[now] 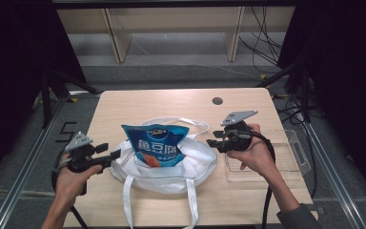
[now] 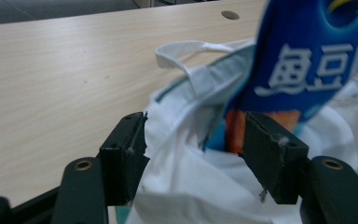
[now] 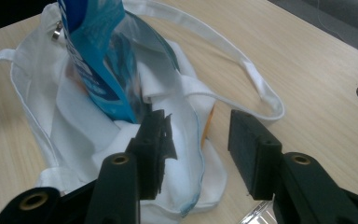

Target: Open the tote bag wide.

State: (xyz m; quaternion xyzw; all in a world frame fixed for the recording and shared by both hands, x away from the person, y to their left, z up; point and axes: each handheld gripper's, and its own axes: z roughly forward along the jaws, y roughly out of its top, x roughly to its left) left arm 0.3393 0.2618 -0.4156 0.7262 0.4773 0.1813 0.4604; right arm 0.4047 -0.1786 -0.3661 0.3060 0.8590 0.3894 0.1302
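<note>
From the high view I see the white tote bag (image 1: 171, 167) lying in the middle of the wooden table (image 1: 138, 102), and the blue snack packet (image 1: 156, 145) stands upright in its mouth. The lower part of the packet is hidden inside the cloth, so I cannot say how deep it sits. Only the big white characters and an orange patch at the bottom are readable for me; the small print is too blurred.

My left gripper (image 1: 114, 154) is at the left edge of the bag. In the left gripper view its jaws are apart, with white cloth (image 2: 186, 186) lying between them. The pads do not seem to press on it, so I call this gripper released. The packet (image 2: 307, 60) is cut off by the top and right border there.

My right gripper (image 1: 211, 142) hangs near the right edge of the bag, above the table. In the right gripper view its jaws are also apart and hold nothing. One pad stands in front of the bag's rim (image 3: 186, 135), and I cannot tell if it touches it. The other is over bare wood.

A clear plastic tray (image 1: 299, 148) lies at the right, partly covered by my right hand (image 1: 252, 155). One bag strap (image 1: 127, 202) runs out of the picture at the bottom.
</note>
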